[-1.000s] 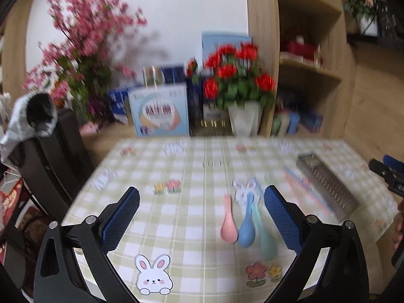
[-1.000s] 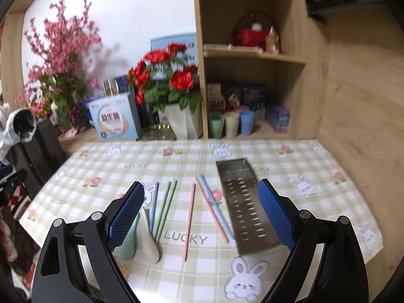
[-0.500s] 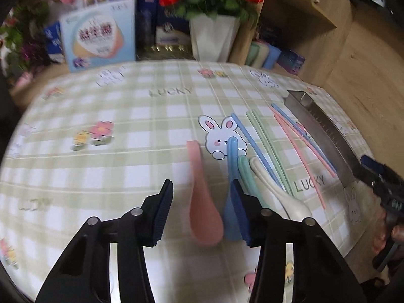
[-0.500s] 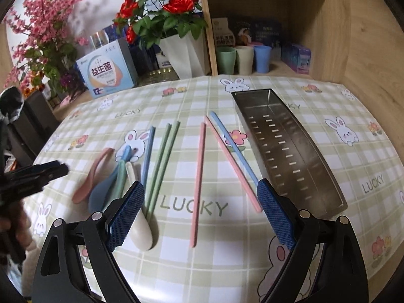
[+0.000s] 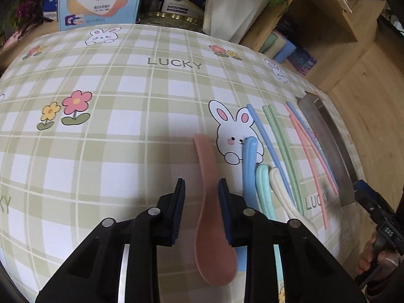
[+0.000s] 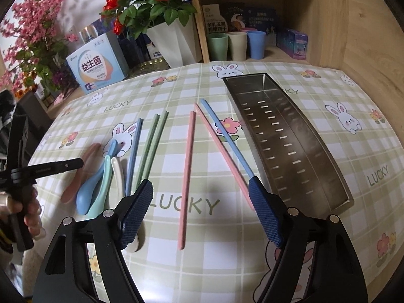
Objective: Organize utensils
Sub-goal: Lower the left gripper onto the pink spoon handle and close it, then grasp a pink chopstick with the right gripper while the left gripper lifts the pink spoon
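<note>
In the lower middle of the left wrist view, the left gripper (image 5: 202, 197) is sitting low over the checked tablecloth (image 5: 106, 116) with the pink spoon (image 5: 213, 217) between its fingers. A second ago those fingers were spread wide and the table lay far off; now the jaws have just been closing and are standing narrow around the spoon's handle. The right pad looks to be touching the handle, while a sliver of cloth is still showing beside the left pad, so the grip is probably not yet complete (the spoon is still lying flat on the cloth). The blue spoon (image 5: 248, 166), the mint spoon (image 5: 262, 186) and the white spoon (image 5: 285, 197) are lying just to the right of it.

In the lower half of the right wrist view, the right gripper (image 6: 202, 202) has also come down, and its jaws have just been closing a little but are still standing wide apart, with a pink chopstick (image 6: 186, 174) lying on the cloth between them, untouched. The metal tray (image 6: 335, 181) is sitting empty at the right of that frame, so the sorting seems to be only starting: judging by this, the spoon will be the first piece lifted.
</note>
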`<state>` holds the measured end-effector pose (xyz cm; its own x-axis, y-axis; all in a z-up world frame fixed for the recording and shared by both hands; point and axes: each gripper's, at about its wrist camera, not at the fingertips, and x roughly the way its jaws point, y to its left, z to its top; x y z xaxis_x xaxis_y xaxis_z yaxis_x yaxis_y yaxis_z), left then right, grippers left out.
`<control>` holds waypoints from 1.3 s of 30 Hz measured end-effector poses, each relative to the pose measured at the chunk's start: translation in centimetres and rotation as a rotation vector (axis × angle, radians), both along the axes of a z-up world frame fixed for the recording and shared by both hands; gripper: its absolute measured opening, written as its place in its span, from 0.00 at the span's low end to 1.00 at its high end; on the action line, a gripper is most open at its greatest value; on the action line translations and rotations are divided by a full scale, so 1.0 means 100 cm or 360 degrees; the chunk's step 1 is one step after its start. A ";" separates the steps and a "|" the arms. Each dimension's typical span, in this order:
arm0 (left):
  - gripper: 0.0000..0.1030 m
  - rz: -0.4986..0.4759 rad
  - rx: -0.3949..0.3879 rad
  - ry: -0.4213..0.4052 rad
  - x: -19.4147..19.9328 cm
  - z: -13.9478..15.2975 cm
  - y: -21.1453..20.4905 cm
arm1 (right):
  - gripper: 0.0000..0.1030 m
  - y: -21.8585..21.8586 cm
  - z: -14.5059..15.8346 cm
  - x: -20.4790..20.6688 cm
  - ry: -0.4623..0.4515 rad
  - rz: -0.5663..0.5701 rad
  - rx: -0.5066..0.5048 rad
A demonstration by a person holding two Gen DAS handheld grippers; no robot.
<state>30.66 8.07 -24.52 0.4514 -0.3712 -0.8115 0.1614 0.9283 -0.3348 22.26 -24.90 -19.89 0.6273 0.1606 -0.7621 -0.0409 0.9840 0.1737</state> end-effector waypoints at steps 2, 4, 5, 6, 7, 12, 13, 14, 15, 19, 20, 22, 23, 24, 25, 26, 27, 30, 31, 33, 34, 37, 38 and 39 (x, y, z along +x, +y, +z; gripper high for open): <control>0.11 -0.0028 -0.0027 0.0000 -0.001 0.001 -0.002 | 0.67 0.001 -0.002 0.003 0.0021 0.0016 0.0005; 0.08 -0.0075 -0.0016 0.0006 -0.002 0.002 -0.008 | 0.63 0.002 -0.004 0.005 0.0039 0.0030 0.0013; 0.07 -0.0098 -0.0013 0.0006 -0.004 0.002 -0.012 | 0.62 0.002 -0.005 0.007 0.0052 0.0037 0.0018; 0.06 -0.0127 -0.0005 0.0007 -0.006 0.002 -0.016 | 0.59 0.002 -0.006 0.008 0.0065 0.0043 0.0026; 0.06 -0.0145 0.0002 0.0008 -0.007 0.002 -0.018 | 0.54 0.002 -0.007 0.009 0.0077 0.0048 0.0033; 0.06 -0.0129 0.0017 0.0029 -0.009 -0.001 -0.022 | 0.35 0.002 -0.014 0.022 0.0168 0.0078 0.0049; 0.06 -0.0118 0.0006 0.0038 -0.009 -0.001 -0.022 | 0.33 0.003 -0.016 0.024 0.0178 0.0090 0.0046; 0.06 -0.0109 -0.0003 0.0044 -0.009 -0.002 -0.021 | 0.32 0.005 -0.018 0.028 0.0190 0.0109 0.0033; 0.07 -0.0103 -0.0006 0.0048 -0.008 -0.003 -0.022 | 0.29 0.007 -0.019 0.032 0.0199 0.0127 0.0023; 0.08 -0.0051 -0.0043 0.0088 -0.007 -0.010 -0.021 | 0.27 0.018 -0.031 0.051 0.0255 0.0194 0.0000; 0.08 -0.0033 -0.0055 0.0089 -0.007 -0.010 -0.020 | 0.27 0.022 -0.035 0.057 0.0273 0.0208 -0.0020; 0.08 -0.0004 -0.0073 0.0099 -0.007 -0.010 -0.019 | 0.27 0.029 -0.043 0.069 0.0305 0.0228 -0.0053; 0.08 0.0007 -0.0082 0.0103 -0.007 -0.010 -0.019 | 0.27 0.031 -0.047 0.073 0.0315 0.0230 -0.0077; 0.08 0.0012 -0.0085 0.0105 -0.007 -0.010 -0.018 | 0.27 0.032 -0.049 0.076 0.0321 0.0230 -0.0090; 0.08 0.0018 -0.0085 0.0108 -0.007 -0.010 -0.018 | 0.27 0.035 -0.049 0.080 0.0304 0.0235 -0.0114; 0.07 0.0020 -0.0081 0.0111 -0.007 -0.010 -0.019 | 0.27 0.037 -0.049 0.084 0.0301 0.0248 -0.0141; 0.07 0.0020 -0.0071 0.0116 -0.006 -0.010 -0.020 | 0.26 0.039 -0.049 0.087 0.0302 0.0256 -0.0160; 0.07 0.0029 -0.0063 0.0138 -0.005 -0.009 -0.021 | 0.21 0.046 -0.050 0.093 0.0297 0.0288 -0.0215; 0.07 0.0034 -0.0066 0.0145 -0.004 -0.009 -0.020 | 0.17 0.046 -0.050 0.094 0.0300 0.0297 -0.0218; 0.06 0.0044 -0.0059 0.0155 -0.003 -0.008 -0.021 | 0.08 0.051 -0.050 0.093 0.0300 0.0320 -0.0222; 0.06 0.0049 -0.0044 0.0156 -0.004 -0.008 -0.021 | 0.07 0.054 -0.049 0.093 0.0295 0.0324 -0.0234; 0.06 0.0098 -0.0021 0.0155 -0.004 -0.005 -0.015 | 0.06 0.052 -0.050 0.096 0.0309 0.0319 -0.0160; 0.06 0.0117 -0.0033 0.0153 -0.004 -0.003 -0.011 | 0.06 0.049 -0.049 0.095 0.0316 0.0313 -0.0125; 0.06 0.0141 -0.0042 0.0147 -0.005 0.000 -0.006 | 0.06 0.047 -0.049 0.096 0.0324 0.0310 -0.0083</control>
<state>30.14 7.43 -24.54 0.4072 -0.3546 -0.8417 0.0464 0.9284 -0.3687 31.86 -20.23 -24.83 0.4214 0.2203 -0.8797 -0.1995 0.9688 0.1471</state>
